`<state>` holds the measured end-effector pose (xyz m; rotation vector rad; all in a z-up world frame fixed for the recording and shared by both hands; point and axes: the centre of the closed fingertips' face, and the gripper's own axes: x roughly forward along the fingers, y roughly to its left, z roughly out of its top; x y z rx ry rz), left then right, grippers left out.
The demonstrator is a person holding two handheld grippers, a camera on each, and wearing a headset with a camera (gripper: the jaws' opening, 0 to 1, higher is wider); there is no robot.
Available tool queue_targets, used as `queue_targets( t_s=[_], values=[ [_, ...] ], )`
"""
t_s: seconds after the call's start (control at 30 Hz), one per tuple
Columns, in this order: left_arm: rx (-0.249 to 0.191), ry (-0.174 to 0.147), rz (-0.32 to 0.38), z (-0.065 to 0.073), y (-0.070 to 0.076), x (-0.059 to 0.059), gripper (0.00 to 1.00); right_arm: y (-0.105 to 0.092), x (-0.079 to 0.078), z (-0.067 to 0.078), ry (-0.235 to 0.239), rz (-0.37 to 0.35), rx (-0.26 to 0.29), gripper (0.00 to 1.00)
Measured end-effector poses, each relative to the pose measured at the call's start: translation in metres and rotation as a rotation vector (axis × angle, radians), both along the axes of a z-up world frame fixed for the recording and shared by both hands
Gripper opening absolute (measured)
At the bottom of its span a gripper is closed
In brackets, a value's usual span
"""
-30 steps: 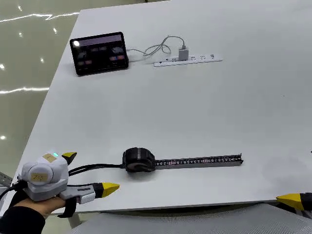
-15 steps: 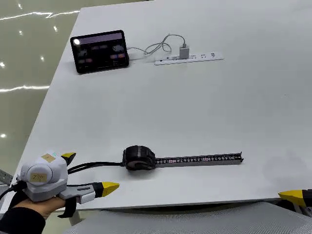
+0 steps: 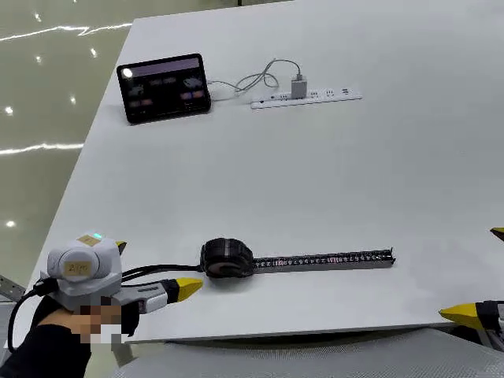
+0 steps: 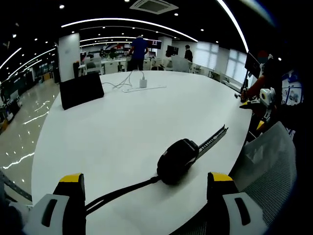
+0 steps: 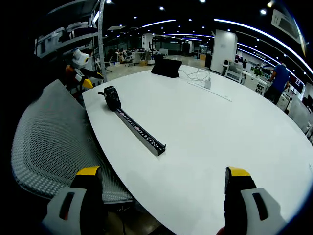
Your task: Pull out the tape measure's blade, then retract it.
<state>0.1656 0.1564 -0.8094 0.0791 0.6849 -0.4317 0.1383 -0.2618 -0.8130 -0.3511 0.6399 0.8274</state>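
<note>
A black tape measure (image 3: 227, 257) lies near the front edge of the white table (image 3: 315, 173). Its blade (image 3: 331, 259) is out, flat on the table, pointing right. A black strap (image 3: 157, 270) trails left from the case. My left gripper (image 3: 154, 268) is open, just left of the case, with the strap between its yellow-tipped fingers. In the left gripper view the case (image 4: 177, 159) sits ahead of the open left gripper (image 4: 146, 178). My right gripper (image 3: 479, 274) is open at the table's right front, apart from the blade's end (image 5: 159, 147), which lies ahead of it (image 5: 164, 174).
A dark tablet (image 3: 164, 87) stands at the back left, with a white power strip (image 3: 307, 98) and a plugged-in cable (image 3: 252, 79) beside it. A grey mesh chair back (image 3: 315, 358) lies below the front edge. People stand far off in the office (image 4: 139, 49).
My left gripper has moved right and closer to the tape measure's case. The right gripper has risen a little, so a second fingertip shows. The tape measure has not moved.
</note>
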Motion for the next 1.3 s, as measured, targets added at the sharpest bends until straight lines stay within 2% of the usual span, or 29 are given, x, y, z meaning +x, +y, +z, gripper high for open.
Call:
queue_targets(
  t_s=[0.07, 0.1, 0.13, 0.17, 0.27, 0.4, 0.47, 0.53, 0.6, 0.67, 0.83, 0.9, 0.93, 0.97, 1.03, 1.1, 1.17, 1.23, 1.3],
  values=[
    [0.008, 0.002, -0.006, 0.002, -0.008, 0.003, 1.00, 0.005, 0.001, 0.000, 0.002, 0.014, -0.005, 1.00],
    [0.029, 0.026, -0.010, 0.000, -0.012, 0.002, 1.00, 0.007, 0.003, 0.000, -0.002, 0.020, -0.009, 1.00],
    [0.049, 0.036, -0.010, 0.000, -0.015, 0.002, 1.00, 0.009, 0.004, 0.001, -0.003, 0.027, -0.009, 1.00],
    [0.059, 0.030, -0.020, -0.002, -0.018, 0.005, 0.99, 0.011, 0.004, 0.001, 0.000, 0.031, -0.009, 1.00],
    [0.081, 0.042, -0.040, -0.001, -0.032, 0.007, 0.99, 0.015, 0.007, 0.000, -0.004, 0.050, -0.017, 1.00],
    [0.081, 0.062, -0.027, 0.000, -0.048, 0.006, 0.99, 0.021, 0.006, 0.001, 0.022, 0.051, 0.014, 1.00],
    [0.077, 0.073, -0.028, -0.002, -0.055, 0.005, 0.99, 0.023, 0.006, 0.001, 0.018, 0.058, 0.011, 1.00],
    [0.057, 0.068, -0.025, -0.004, -0.063, 0.006, 0.99, 0.025, 0.005, 0.000, 0.022, 0.068, 0.007, 1.00],
    [0.025, 0.092, -0.020, -0.007, -0.070, 0.005, 0.99, 0.028, 0.005, 0.000, 0.024, 0.076, 0.003, 1.00],
    [0.016, 0.077, -0.003, -0.006, -0.073, 0.009, 0.98, 0.029, 0.006, 0.000, 0.021, 0.084, -0.003, 1.00],
    [0.038, 0.077, 0.028, -0.011, -0.078, 0.018, 0.97, 0.035, 0.011, 0.000, 0.012, 0.109, -0.021, 1.00],
    [0.033, 0.071, 0.071, -0.010, -0.080, 0.023, 0.97, 0.037, 0.015, -0.001, 0.011, 0.121, -0.035, 1.00],
    [0.021, 0.045, 0.092, -0.007, -0.081, 0.028, 0.96, 0.038, 0.016, -0.002, 0.017, 0.129, -0.044, 1.00],
    [0.017, 0.042, 0.105, -0.006, -0.082, 0.029, 0.95, 0.039, 0.017, -0.003, 0.018, 0.134, -0.049, 1.00],
    [0.026, 0.014, 0.143, -0.005, -0.081, 0.033, 0.94, 0.042, 0.021, -0.003, 0.011, 0.148, -0.057, 1.00],
    [0.025, -0.006, 0.156, -0.005, -0.082, 0.033, 0.94, 0.046, 0.024, -0.002, 0.009, 0.163, -0.064, 1.00],
    [0.011, 0.004, 0.188, -0.011, -0.081, 0.031, 0.92, 0.049, 0.028, -0.003, 0.007, 0.179, -0.073, 1.00],
    [0.024, -0.008, 0.196, -0.015, -0.081, 0.028, 0.92, 0.051, 0.030, -0.005, 0.005, 0.212, -0.102, 1.00],
    [0.020, 0.001, 0.204, -0.022, -0.082, 0.026, 0.92, 0.053, 0.033, -0.008, 0.006, 0.236, -0.119, 1.00]
  ],
)
